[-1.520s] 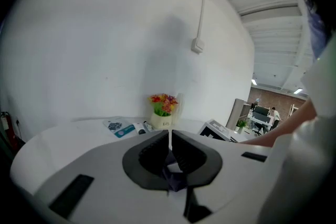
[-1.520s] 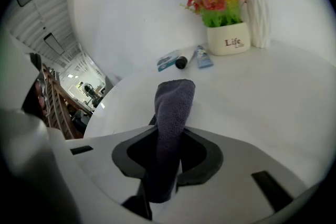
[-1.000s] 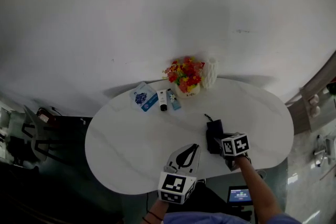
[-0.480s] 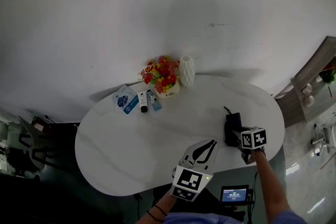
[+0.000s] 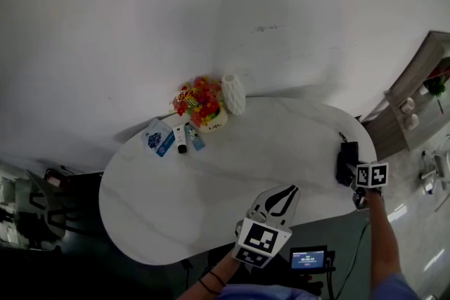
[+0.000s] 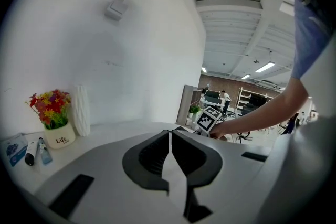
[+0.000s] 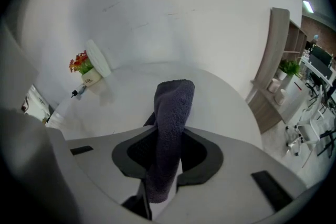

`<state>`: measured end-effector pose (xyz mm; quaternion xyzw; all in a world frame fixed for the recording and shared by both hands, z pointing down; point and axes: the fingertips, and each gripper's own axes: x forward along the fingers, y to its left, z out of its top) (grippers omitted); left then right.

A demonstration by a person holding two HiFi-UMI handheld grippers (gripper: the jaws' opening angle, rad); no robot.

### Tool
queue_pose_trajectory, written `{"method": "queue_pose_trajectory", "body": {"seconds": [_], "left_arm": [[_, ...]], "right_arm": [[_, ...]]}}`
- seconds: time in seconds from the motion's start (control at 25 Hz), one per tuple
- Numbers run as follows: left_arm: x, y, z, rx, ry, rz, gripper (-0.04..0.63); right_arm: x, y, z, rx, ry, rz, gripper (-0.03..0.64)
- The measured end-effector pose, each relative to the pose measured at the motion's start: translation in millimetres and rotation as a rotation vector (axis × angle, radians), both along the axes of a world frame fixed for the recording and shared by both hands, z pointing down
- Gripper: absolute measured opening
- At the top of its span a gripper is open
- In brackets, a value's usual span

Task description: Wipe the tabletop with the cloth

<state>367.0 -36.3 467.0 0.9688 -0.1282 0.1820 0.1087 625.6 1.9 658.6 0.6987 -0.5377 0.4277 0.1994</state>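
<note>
A: Where is the cloth?

B: The dark grey cloth (image 7: pixel 170 123) is pinched between the jaws of the right tool (image 7: pixel 168 168). A folded length of it sticks out past the jaw tips, and a shorter end hangs back behind them.

A: And seen from the head?

B: There the right tool (image 5: pixel 351 172) sits at the far right end of the white oval worktop (image 5: pixel 211 186), close to the rim, and the cloth (image 5: pixel 346 158) shows as a dark strip lying over the worktop surface. Whether it presses flat on it, I cannot tell.

A: The other hand's tool?

B: The left tool (image 6: pixel 169 147) has its jaws closed together with nothing between them. In the head view, the left tool (image 5: pixel 283 196) hangs over the near edge of the worktop, about the middle, well apart from the right one.

A: Anything else on the worktop?

B: A group at the back edge by the wall: a pot of red and yellow flowers (image 5: pixel 201 105), a white ribbed vase (image 5: pixel 233 93) just beside it on its right, and to its left two small tubes (image 5: pixel 187 138) and a blue and white packet (image 5: pixel 157 138). All are well apart from the cloth.

A: Below the worktop?

B: A small lit screen (image 5: pixel 308 258) shows just beyond the near edge.
</note>
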Motion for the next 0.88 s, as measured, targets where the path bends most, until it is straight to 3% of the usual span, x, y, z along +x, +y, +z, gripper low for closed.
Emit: {"method": "queue_pose_trajectory", "body": {"seconds": [0.28, 0.52, 0.68, 0.88], "left_arm": [[5, 5, 1, 0.001, -0.014, 0.011, 0.026], [0, 5, 1, -0.003, -0.013, -0.013, 0.026], [-8, 0, 4, -0.004, -0.018, -0.049, 0.026], [-26, -3, 2, 0.003, -0.012, -0.093, 0.026]], "right_arm": [[66, 37, -3, -0.088, 0.115, 0.064, 0.1], [99, 60, -3, -0.132, 0.15, 0.147, 0.1], [99, 55, -6, -0.139, 0.171, 0.141, 0.1], [57, 34, -25, -0.063, 0.149, 0.054, 0.1]]}}
